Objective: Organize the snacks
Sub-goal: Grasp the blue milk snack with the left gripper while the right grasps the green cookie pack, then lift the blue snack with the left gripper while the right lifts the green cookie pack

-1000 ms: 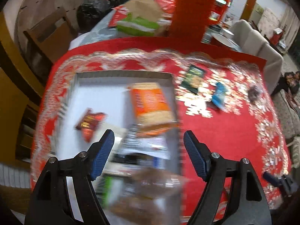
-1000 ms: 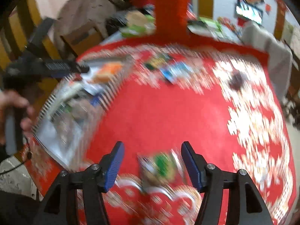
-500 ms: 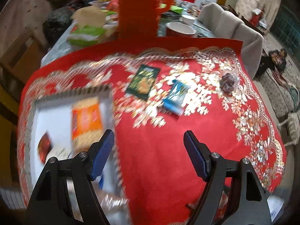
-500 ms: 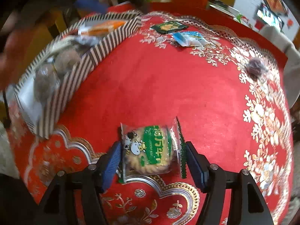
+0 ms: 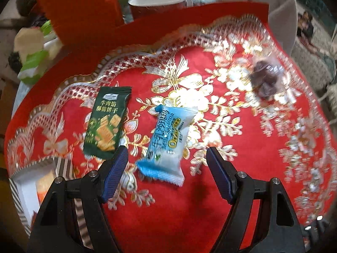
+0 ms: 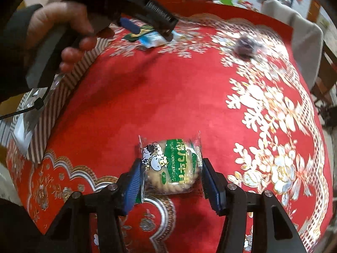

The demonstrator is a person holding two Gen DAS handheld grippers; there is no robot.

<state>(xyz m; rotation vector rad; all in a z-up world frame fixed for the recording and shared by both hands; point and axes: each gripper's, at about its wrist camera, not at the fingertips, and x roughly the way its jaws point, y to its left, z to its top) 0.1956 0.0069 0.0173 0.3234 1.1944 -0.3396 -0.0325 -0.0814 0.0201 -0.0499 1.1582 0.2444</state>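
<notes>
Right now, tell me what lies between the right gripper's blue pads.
The clear-wrapped round cookie with a green label, lying on the red cloth, in the right wrist view.

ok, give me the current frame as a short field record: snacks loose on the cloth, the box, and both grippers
surface: red tablecloth with gold flowers
box: striped box, at the cloth's left edge in the right wrist view
loose snacks: green cracker packet, blue-white packet, dark wrapped sweet, cow-print cookie packet
left gripper: open, empty, over the blue-white packet
right gripper: jaws have just been closing, either side of the cow-print cookie packet, left pad at the wrapper, firm grip not clear
</notes>
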